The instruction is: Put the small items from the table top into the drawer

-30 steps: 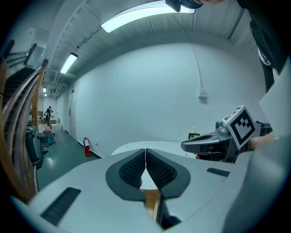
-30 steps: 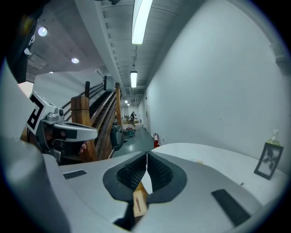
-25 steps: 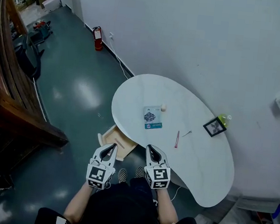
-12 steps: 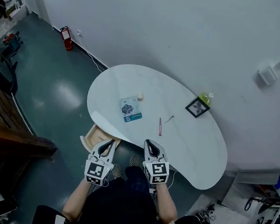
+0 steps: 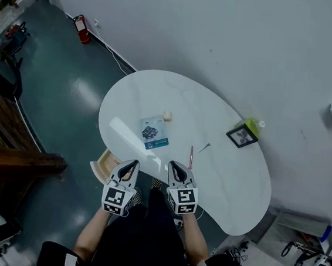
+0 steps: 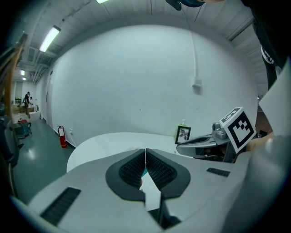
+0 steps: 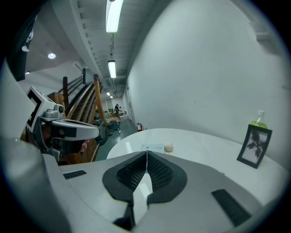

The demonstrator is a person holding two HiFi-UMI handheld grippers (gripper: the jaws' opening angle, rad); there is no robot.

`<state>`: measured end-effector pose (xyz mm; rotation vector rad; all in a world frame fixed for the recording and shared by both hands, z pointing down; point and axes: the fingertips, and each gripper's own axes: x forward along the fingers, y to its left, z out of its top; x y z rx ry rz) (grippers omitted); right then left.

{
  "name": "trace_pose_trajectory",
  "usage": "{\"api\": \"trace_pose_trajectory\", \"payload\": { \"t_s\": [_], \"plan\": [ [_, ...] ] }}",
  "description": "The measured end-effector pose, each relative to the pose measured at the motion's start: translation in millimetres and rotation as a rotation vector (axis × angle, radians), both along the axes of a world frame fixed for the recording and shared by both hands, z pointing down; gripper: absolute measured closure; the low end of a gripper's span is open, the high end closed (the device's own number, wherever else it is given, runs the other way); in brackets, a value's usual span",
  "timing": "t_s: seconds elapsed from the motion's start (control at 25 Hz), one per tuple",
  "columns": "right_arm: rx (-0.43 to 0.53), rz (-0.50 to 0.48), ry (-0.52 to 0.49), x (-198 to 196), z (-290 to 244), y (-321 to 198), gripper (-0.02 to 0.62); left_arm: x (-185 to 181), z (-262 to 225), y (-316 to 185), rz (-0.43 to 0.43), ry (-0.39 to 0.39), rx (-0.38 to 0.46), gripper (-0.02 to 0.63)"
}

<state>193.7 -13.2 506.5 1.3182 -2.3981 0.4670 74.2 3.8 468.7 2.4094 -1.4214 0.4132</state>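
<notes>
Near the counter edge, left gripper and right gripper hover, fingers pinched together and empty; pink pen, card and small ball lie ahead, so unopened fingers may knock them past the open drawer.

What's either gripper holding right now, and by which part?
Nothing. The left gripper and right gripper are both shut and empty; the pen, card and ball lie on the table.

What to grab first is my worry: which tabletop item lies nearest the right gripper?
The pink pen, just beyond the right gripper; the card, cream ball and picture frame lie farther.
</notes>
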Motion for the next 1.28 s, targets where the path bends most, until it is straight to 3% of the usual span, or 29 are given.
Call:
{"api": "trace_pose_trajectory", "payload": {
  "t_s": [0.36,0.6,0.88,0.92,0.96,1.0,1.28],
  "plan": [
    [-0.121,-0.095,-0.005,-14.7,58.1,-68.5,0.561,-1.6,49.1,-69.4,-0.087,0.005,-0.114,0.586],
    [-0.178,-0.153,-0.004,-19.2,83.0,-95.7,0.561,-1.0,71.7,-85.9,-0.125,0.009,-0.16,0.586],
    [-0.261,-0.203,-0.035,-30.6,106.5,-122.1,0.557,-6.2,72.2,-97.6,-0.171,0.0,-0.158,0.586],
    [-0.274,-0.211,-0.036,-33.2,110.4,-125.7,0.541,-8.1,72.6,-98.4,-0.18,-0.003,-0.161,0.586],
    [-0.291,-0.224,-0.038,-36.0,114.6,-128.7,0.455,-9.4,73.8,-98.5,-0.188,-0.004,-0.165,0.586],
    [-0.306,-0.235,-0.04,-38.5,118.9,-131.8,0.417,-10.1,76.2,-97.9,-0.195,-0.004,-0.17,0.586],
    [-0.35,-0.253,-0.019,-52.2,145.1,-153.1,0.328,-21.7,83.2,-98.7,-0.25,-0.008,-0.183,0.586]
  ]
}}
